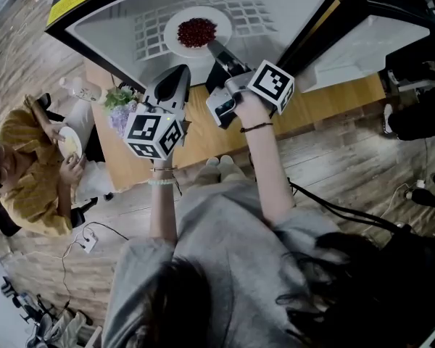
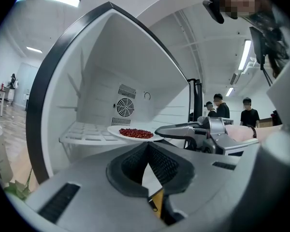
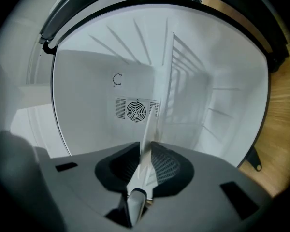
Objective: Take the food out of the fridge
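A: Inside the fridge, on the white shelf, where does the plate sit from the two grippers?

B: In the head view the plate of red food lies toward 11 o'clock from the right hand and toward 1 o'clock from the left gripper. The right gripper is the nearer one; it meets the plate's rim at the plate's 5 o'clock edge.

A: Has it got hold?

B: Yes. In the right gripper view the thin white rim stands edge-on between the jaws, and both pads press on it. The plate seems to rest on the shelf, not lifted yet.

A: And the left?

B: Its jaws are together with nothing in them. It hangs outside the fridge opening, well apart from the plate.

A: So which way out?

B: The plate is round, so the line that matters is the right gripper's own. It runs from 5 o'clock to 11 o'clock. I judge a level pull back toward 5 o'clock would clear the shelf, since the food is loose.
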`<action>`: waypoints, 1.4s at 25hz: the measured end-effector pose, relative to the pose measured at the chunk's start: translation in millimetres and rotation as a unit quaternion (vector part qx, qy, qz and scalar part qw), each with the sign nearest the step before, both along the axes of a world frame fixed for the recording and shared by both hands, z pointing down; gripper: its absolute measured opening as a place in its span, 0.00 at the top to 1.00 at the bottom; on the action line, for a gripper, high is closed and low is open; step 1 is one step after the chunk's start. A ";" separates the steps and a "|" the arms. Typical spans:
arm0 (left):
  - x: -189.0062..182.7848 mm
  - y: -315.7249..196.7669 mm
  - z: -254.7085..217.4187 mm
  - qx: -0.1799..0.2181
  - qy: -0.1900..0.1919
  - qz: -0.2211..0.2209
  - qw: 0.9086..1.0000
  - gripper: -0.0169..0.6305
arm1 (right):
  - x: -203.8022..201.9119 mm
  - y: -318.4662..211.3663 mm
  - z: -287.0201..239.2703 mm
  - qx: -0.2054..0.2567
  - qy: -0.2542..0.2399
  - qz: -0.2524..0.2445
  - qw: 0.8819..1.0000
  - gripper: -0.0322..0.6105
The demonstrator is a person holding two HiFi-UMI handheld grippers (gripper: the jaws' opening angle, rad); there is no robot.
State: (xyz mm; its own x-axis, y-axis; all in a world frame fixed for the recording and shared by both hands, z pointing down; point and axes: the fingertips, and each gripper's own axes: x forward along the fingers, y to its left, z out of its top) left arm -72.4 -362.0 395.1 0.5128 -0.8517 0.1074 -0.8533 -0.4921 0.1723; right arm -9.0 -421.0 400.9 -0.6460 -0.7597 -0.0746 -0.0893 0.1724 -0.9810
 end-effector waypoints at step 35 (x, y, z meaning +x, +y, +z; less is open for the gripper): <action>4.7 29.7 -36.6 0.050 -0.007 0.028 0.998 0.96 | 11.4 32.6 -22.1 -0.022 -0.115 0.012 0.993 0.87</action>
